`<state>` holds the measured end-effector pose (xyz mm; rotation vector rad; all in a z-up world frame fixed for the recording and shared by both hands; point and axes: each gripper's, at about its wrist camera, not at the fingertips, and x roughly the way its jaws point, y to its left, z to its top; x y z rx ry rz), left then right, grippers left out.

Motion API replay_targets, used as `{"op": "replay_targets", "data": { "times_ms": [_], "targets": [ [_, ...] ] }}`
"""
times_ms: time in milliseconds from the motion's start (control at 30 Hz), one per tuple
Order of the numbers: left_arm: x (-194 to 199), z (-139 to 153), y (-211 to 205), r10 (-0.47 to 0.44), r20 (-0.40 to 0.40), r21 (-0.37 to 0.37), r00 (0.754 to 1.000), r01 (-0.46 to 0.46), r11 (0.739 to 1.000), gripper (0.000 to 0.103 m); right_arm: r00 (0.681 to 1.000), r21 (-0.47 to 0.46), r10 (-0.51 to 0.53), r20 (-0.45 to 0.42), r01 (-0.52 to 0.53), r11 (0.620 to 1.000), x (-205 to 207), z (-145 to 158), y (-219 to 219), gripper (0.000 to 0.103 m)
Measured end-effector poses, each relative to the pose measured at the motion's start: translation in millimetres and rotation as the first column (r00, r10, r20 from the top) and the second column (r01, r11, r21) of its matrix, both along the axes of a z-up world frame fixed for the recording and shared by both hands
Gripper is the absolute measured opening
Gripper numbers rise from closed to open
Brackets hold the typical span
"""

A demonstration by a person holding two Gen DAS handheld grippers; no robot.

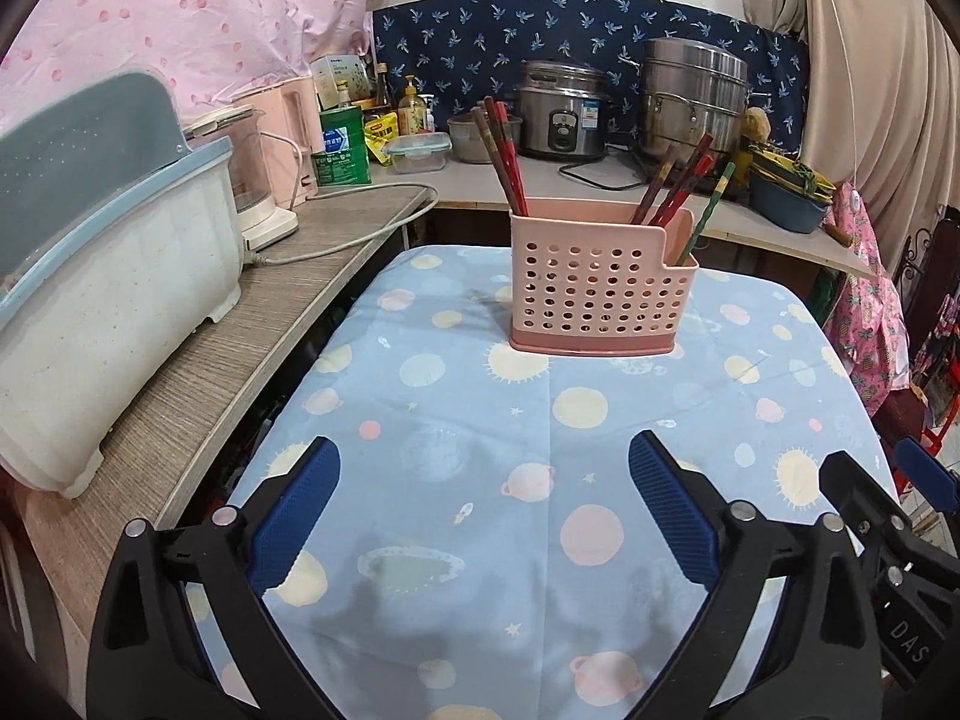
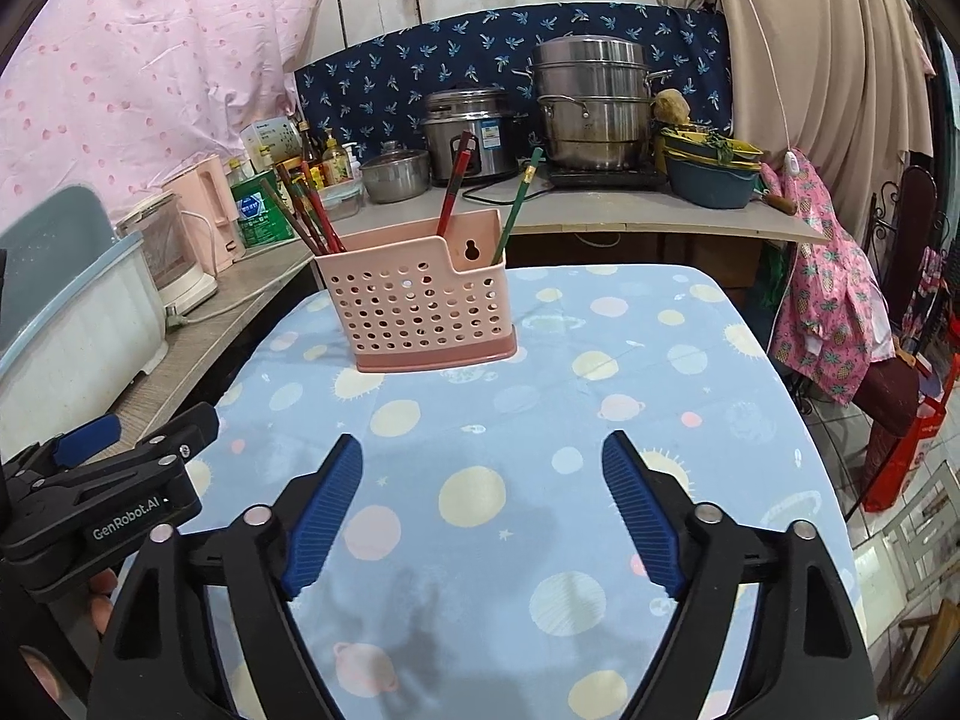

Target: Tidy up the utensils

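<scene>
Left wrist view: my left gripper (image 1: pixel 483 498) jaws spread, empty | right gripper (image 2: pixel 483 492) likewise | perforated pink plastic caddy (image 1: pixel 591 294) holds red lacquered chopsticks (image 1: pixel 507 162) upright, sorted by compartment, I judge

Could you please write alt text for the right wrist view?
A pink perforated utensil holder with chopsticks stands on a planet-print tablecloth. The open right hand-held gripper hovers nearer the camera, the left hand-held gripper at lower left.

Pink dotted curtain (image 1: pixel 210 6), navy print backsplash cloth (image 1: pixel 540 30), beige drape (image 2: pixel 828 48) (right), tiled floor (image 2: pixel 900 540)
</scene>
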<state>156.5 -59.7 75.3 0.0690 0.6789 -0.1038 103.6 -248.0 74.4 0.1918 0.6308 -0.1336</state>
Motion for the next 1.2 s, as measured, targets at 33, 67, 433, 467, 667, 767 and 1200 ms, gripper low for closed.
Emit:
{"op": "replay_targets", "data": {
  "times_ms": [33, 67, 433, 467, 667, 767, 1200],
  "targets": [
    [0, -1, 0, 0.000, 0.000, 0.004, 1.000, 0.000, 1.000, 0.094, 1.000, -0.002, -0.002, -0.002, 0.002, 1.000, -1, -1, 0, 0.084],
    [0, -2, 0, 0.000, -0.002, 0.007, 1.000, 0.000, 1.000, 0.094, 1.000, -0.003, -0.005, -0.006, 0.005, 1.000, -1, -2, -1, 0.084],
    [-2, -11, 6, 0.017, -0.025, 0.030, 1.000, -0.016, 0.999, 0.095, 0.997, -0.018, -0.023, -0.079, 0.021, 1.000, 0, -18, -2, 0.085],
    [-2, -12, 6, 0.017, -0.027, 0.031, 0.999, -0.017, 0.999, 0.095, 0.996, -0.021, -0.024, -0.082, 0.023, 1.000, 0, -19, -1, 0.087],
    [-1, -15, 6, 0.018, -0.034, 0.040, 0.999, -0.017, 0.999, 0.095, 0.996, -0.035, -0.017, -0.084, 0.014, 0.999, -2, -19, 5, 0.097],
    [0, -15, 5, 0.017, -0.034, 0.045, 0.999, -0.015, 0.999, 0.095, 0.996, -0.040, -0.013, -0.085, 0.010, 0.999, 0, -18, 7, 0.097],
    [7, -19, 2, 0.016, -0.043, 0.036, 0.999, -0.014, 0.999, 0.095, 0.997, -0.045, -0.011, -0.080, 0.007, 0.999, 7, -17, 12, 0.097]
  ]
}}
